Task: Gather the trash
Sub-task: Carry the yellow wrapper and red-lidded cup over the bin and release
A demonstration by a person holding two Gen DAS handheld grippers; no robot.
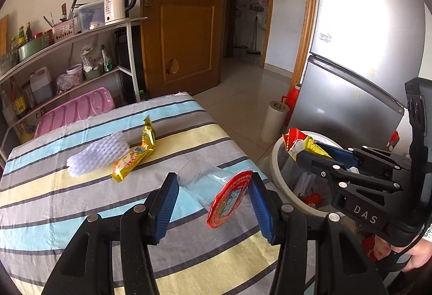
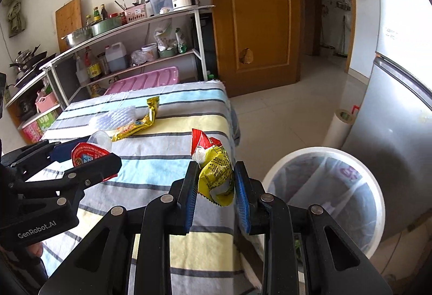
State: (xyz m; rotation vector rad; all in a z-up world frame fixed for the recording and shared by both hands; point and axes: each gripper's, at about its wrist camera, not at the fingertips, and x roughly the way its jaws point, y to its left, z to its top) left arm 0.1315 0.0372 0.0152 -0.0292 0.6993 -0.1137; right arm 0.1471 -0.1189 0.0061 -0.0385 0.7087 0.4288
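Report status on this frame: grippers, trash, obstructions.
Left gripper open around clear cup, red lid peeled. Right gripper shut on yellow wrapper, near white bin. Gold wrapper, foam sleeve remain. Nothing blocking.

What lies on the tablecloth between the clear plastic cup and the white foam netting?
Only the gold snack wrapper, touching the white foam netting; bare striped tablecloth separates it from the clear plastic cup. The left wrist view shows this best.
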